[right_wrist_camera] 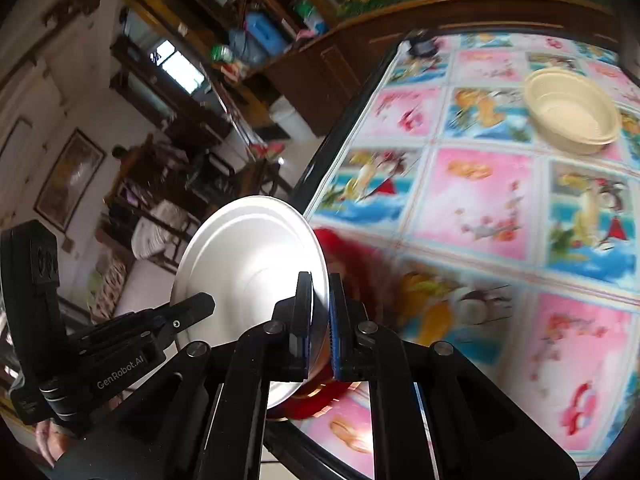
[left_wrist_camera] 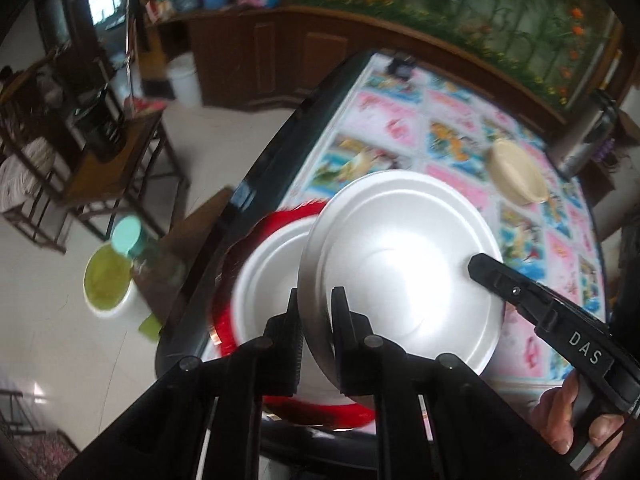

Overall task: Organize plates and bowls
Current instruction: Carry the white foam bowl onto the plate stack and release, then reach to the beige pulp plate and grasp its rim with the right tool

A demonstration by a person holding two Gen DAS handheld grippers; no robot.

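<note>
A white plate (left_wrist_camera: 400, 264) is held tilted above the table's near-left corner. My left gripper (left_wrist_camera: 316, 300) is shut on its near rim. My right gripper (right_wrist_camera: 320, 292) is shut on the same white plate (right_wrist_camera: 248, 256) at its other side; the right gripper also shows in the left wrist view (left_wrist_camera: 480, 268). Under the plate lies a red-rimmed plate (left_wrist_camera: 256, 240) with a white centre, partly hidden. A cream bowl (right_wrist_camera: 572, 112) sits upright at the far side of the table; it also shows in the left wrist view (left_wrist_camera: 516, 172).
The table (right_wrist_camera: 480, 208) has a bright cartoon-patterned cloth and a dark rounded edge. A small dark object (right_wrist_camera: 420, 46) lies at its far corner. A metal flask (left_wrist_camera: 588, 136) stands at the far right. Beside the table are a white bucket (left_wrist_camera: 108, 284) and wooden furniture (left_wrist_camera: 100, 160).
</note>
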